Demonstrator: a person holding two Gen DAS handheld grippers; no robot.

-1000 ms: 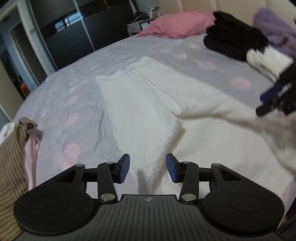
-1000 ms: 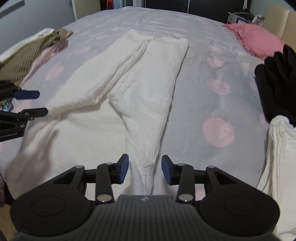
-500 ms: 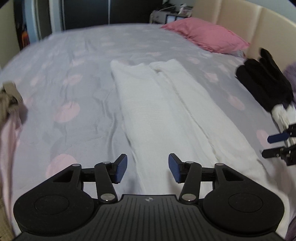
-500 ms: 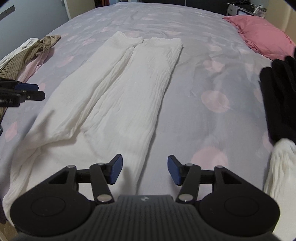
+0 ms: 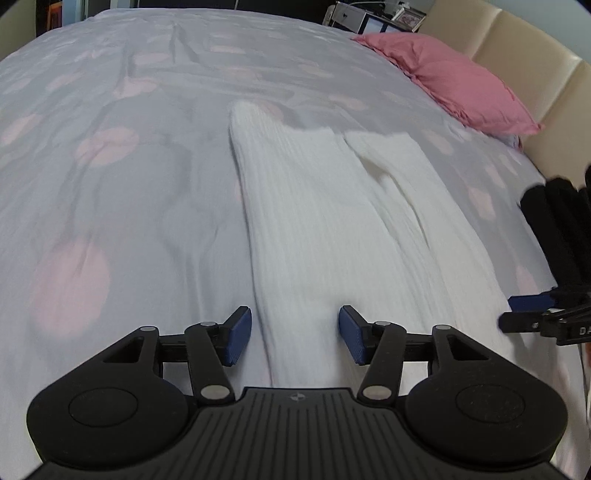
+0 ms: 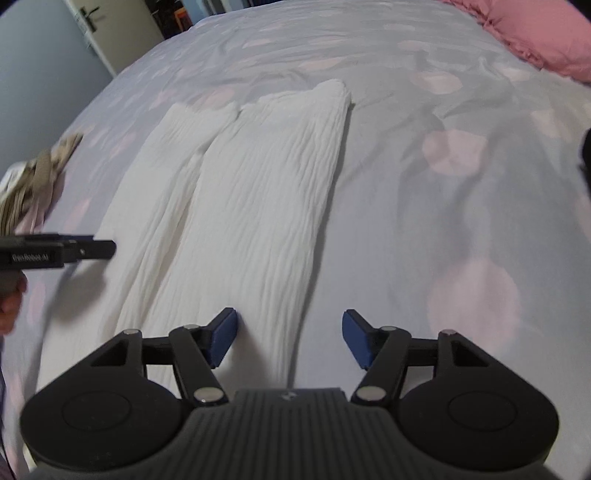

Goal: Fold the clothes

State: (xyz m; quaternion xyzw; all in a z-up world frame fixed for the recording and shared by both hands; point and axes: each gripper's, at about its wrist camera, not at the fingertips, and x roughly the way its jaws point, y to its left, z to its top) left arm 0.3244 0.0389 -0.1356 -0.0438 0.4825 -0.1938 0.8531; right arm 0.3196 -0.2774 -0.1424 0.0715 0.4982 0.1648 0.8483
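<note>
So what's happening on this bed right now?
A person with a gripper in each hand is folding clothes. White trousers lie flat on the spotted grey bedspread, legs side by side. The left gripper and right gripper hover over the near end, jaws opening, gripping nothing. A pink pillow and black clothes lie to one side.

A grey bedspread (image 5: 147, 177) with pink spots covered the bed, a cream headboard (image 5: 517, 62) behind, a door (image 6: 107, 29) beyond.
</note>
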